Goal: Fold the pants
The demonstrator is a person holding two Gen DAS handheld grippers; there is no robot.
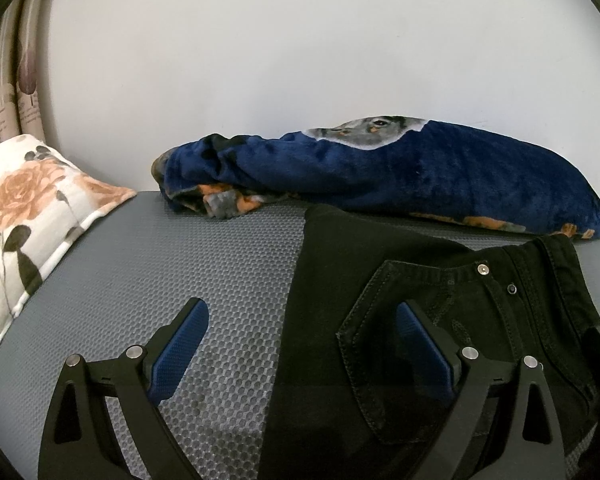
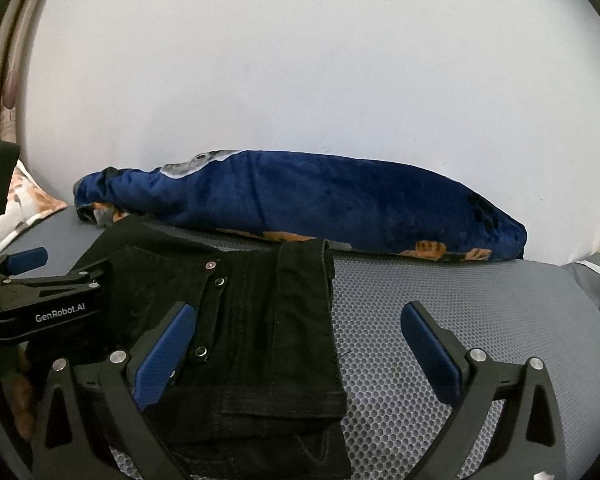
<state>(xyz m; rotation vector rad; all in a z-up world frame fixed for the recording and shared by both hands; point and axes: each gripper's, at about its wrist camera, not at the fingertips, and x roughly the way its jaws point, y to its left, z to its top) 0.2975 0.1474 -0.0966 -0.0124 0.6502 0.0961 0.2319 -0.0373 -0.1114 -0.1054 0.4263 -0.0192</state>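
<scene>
Black pants [image 1: 420, 280] lie folded in a compact stack on the grey dotted mat [image 1: 180, 264]; a back pocket and metal studs show on top. In the right wrist view the pants [image 2: 260, 320] sit left of centre with a folded hem on top. My left gripper [image 1: 302, 344] is open and empty, its jaws straddling the stack's left edge. My right gripper [image 2: 296, 344] is open and empty, its jaws straddling the stack's right edge. The left gripper [image 2: 40, 300] also shows at the left of the right wrist view.
A rolled dark blue plush blanket [image 1: 400, 176] lies along the white wall behind the pants, also in the right wrist view [image 2: 300, 208]. A floral pillow [image 1: 28, 216] sits at the left. Curtains [image 1: 16, 80] hang at the far left. Grey mat [image 2: 480, 304] extends right.
</scene>
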